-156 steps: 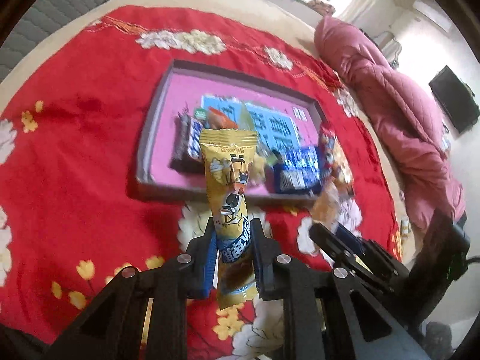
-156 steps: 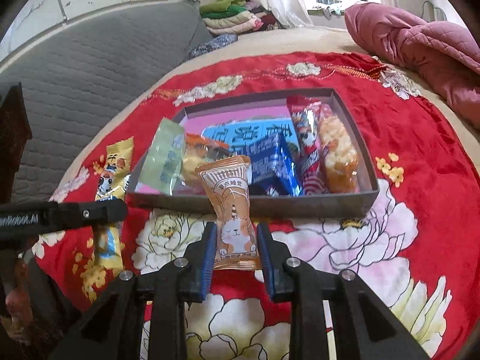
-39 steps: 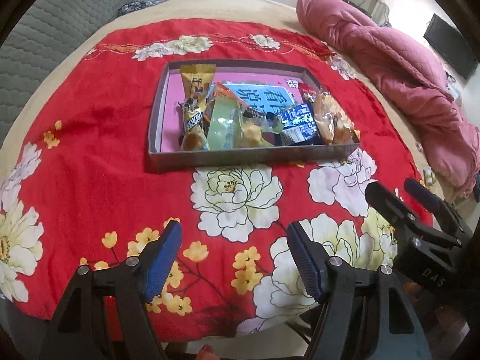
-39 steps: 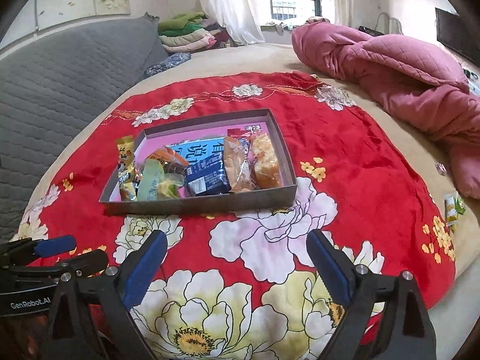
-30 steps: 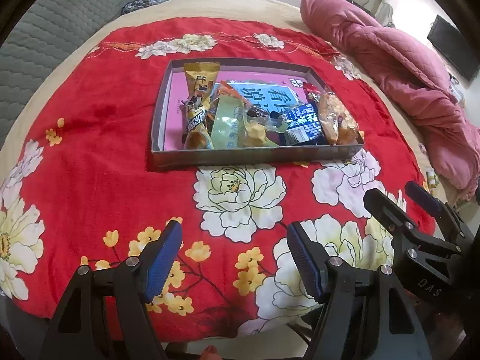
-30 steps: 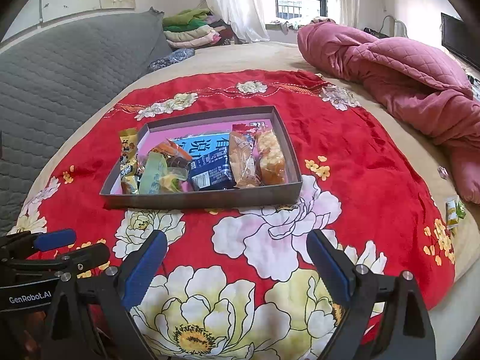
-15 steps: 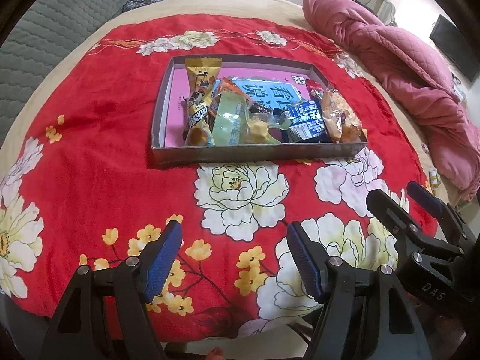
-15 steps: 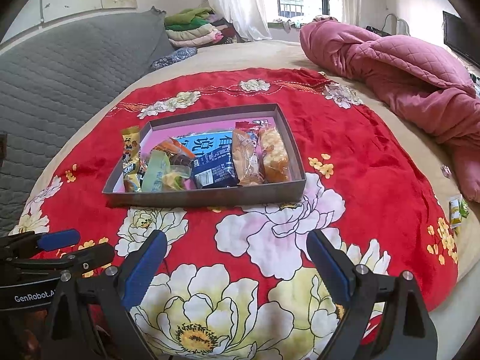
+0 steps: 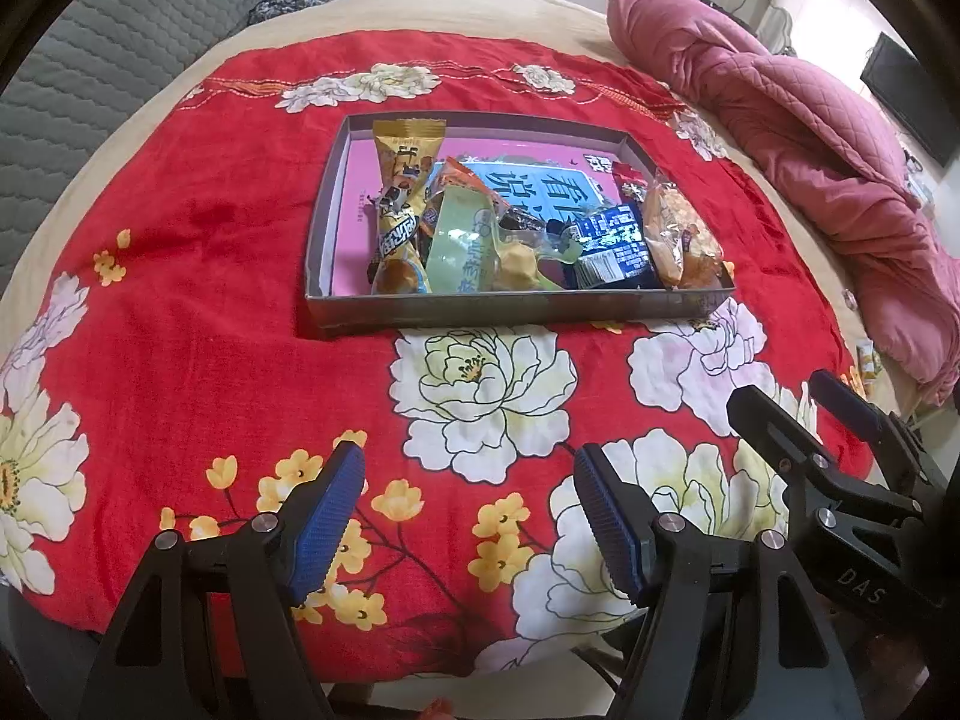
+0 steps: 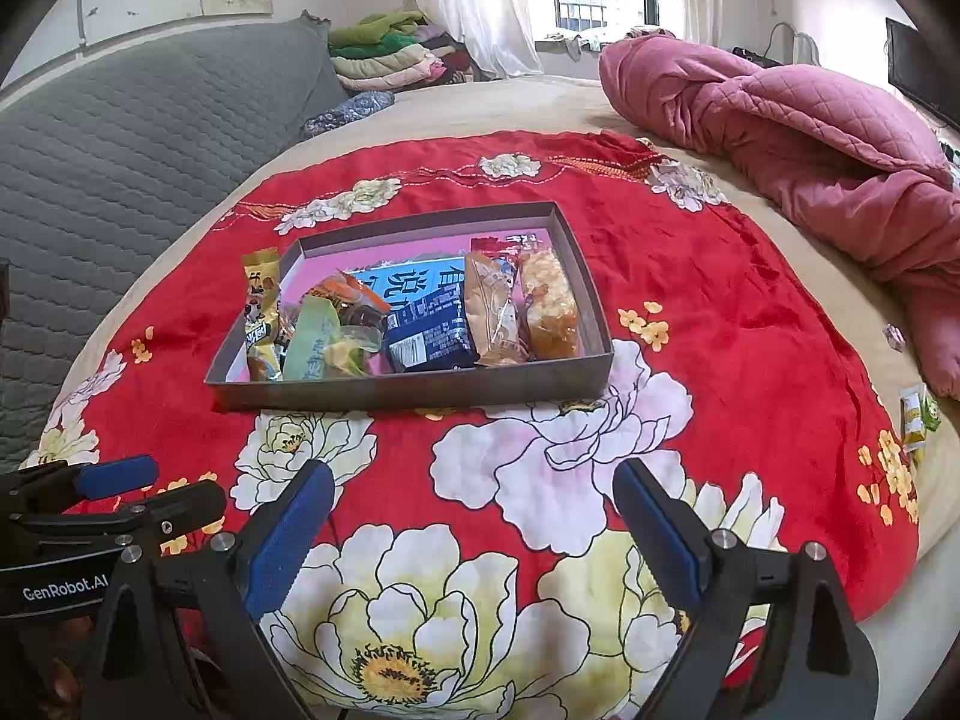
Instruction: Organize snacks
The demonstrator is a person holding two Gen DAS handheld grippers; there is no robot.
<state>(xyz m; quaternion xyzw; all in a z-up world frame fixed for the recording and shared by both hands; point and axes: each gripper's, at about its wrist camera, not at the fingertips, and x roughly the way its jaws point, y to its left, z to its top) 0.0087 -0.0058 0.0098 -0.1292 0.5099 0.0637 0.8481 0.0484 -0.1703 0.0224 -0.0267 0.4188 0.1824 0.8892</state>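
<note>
A grey box with a pink floor (image 9: pixel 336 192) (image 10: pixel 594 300) sits on the red flowered cloth (image 9: pixel 180 300) and holds several snack packets. A yellow packet (image 9: pixel 402 204) (image 10: pixel 261 312) leans at its left side, a blue packet (image 9: pixel 612 246) (image 10: pixel 432 324) lies in the middle, and an orange cracker packet (image 9: pixel 678 234) (image 10: pixel 546 306) lies at the right. My left gripper (image 9: pixel 468 516) is open and empty, well short of the box. My right gripper (image 10: pixel 474 528) is open and empty, beside the left one (image 10: pixel 120 498).
A pink quilt (image 9: pixel 810 138) (image 10: pixel 810 138) lies bunched at the right. A grey padded sofa back (image 10: pixel 120 150) stands at the left. Folded clothes (image 10: pixel 384 57) are stacked at the back. A small packet (image 10: pixel 918 414) lies off the cloth's right edge.
Five seconds ago each gripper was shut on a snack packet; both packets now lie in the box. Both grippers are open and drawn back. In the last second the views barely shift.
</note>
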